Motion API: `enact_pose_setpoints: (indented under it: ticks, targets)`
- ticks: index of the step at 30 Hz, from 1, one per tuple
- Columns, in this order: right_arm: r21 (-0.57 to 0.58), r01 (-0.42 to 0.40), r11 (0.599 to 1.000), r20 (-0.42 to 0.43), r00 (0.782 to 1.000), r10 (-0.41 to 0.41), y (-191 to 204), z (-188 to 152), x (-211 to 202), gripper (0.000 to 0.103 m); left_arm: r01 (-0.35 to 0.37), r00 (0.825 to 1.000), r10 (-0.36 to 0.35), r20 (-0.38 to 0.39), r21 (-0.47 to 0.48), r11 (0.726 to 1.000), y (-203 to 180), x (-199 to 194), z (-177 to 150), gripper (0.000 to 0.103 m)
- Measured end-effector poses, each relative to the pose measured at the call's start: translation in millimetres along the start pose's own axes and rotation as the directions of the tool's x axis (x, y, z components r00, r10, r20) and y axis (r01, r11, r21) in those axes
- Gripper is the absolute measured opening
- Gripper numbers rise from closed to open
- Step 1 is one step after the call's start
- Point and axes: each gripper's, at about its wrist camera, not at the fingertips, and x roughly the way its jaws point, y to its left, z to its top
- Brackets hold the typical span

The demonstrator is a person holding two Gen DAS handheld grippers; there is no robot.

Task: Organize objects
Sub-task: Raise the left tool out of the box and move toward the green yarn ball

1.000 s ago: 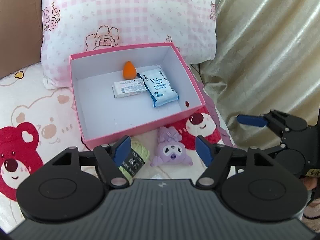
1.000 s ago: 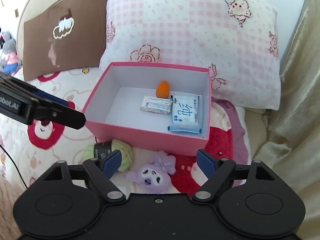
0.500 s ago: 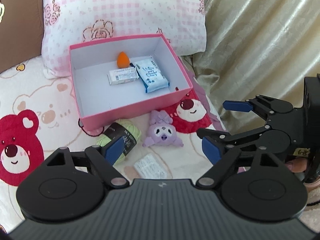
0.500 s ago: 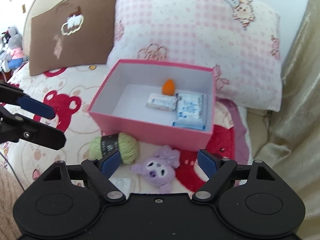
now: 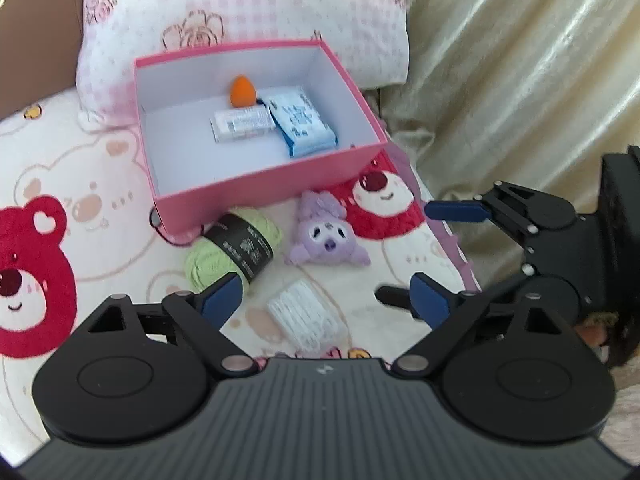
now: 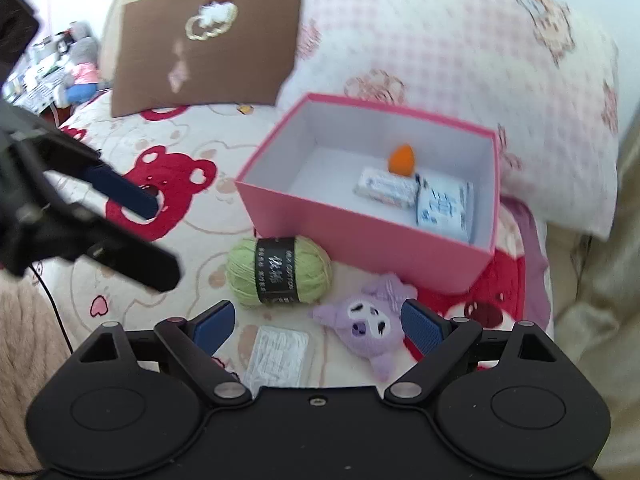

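**Ana:** Yarn first, or the plush? Both grippers are empty. The left gripper has just been spreading its blue pads, and only bedding and the small clear plastic packet of white pads show in the gap. The right gripper has been widening too; its right pad sits just beside the lilac knitted plush with the white face without pressing on it.

**Ben:** So nothing pinched on either side. Where does everything lie?

**Ana:** On the cream bedspread with red bears, just in front of the near wall of the pink cardboard box with the white inside. The lime-green ball of yarn with the black paper band is close against that wall, possibly touching it. The plush is beside it, toward the bed's curtain-side edge, and the packet is nearest the grippers. In the box, at its far right corner, already lie an orange egg-shaped sponge, a white wrapped bar and a blue-and-white tissue pack.

**Ben:** How would they handle?

**Ana:** All light and soft, I'd judge. The yarn will squash, so clamp across the band, where it's firmest. The plush gives as well; take its round head, not the bow or ears. The packet looks flat and slick, so pinch it by an edge, since the bedding will sink under a downward push.
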Motion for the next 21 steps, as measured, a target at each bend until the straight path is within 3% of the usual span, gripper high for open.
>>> enact_pose_setpoints:
  ticks: [5,9,11,16,19,21]
  targets:
    - [-0.081,0.021,0.996,0.015,1.000,-0.020,15,-5,0,0.093,-0.007,1.000,0.006,0.025,0.032,0.999,0,10,-10,0.098]
    - [-0.123,0.045,0.991,0.000,0.999,-0.045,22,-6,6,0.093,0.011,1.000,-0.011,0.003,-0.040,0.999,10,18,-15,0.102]
    - [-0.129,0.074,0.989,-0.033,0.996,-0.079,23,-6,13,0.093,0.004,1.000,-0.004,0.013,-0.045,0.999,15,20,-16,0.103]
    - [-0.069,0.090,0.994,-0.143,0.985,-0.099,18,-6,33,0.093,0.087,0.996,-0.089,-0.010,-0.149,0.985,38,35,-24,0.103]
    - [-0.084,0.144,0.986,-0.215,0.964,-0.159,20,-9,47,0.093,0.055,0.998,-0.055,-0.002,-0.133,0.990,42,46,-32,0.103]
    - [-0.146,0.188,0.971,-0.210,0.953,-0.216,27,-12,54,0.093,0.015,1.000,-0.015,-0.003,-0.107,0.994,44,51,-34,0.103]
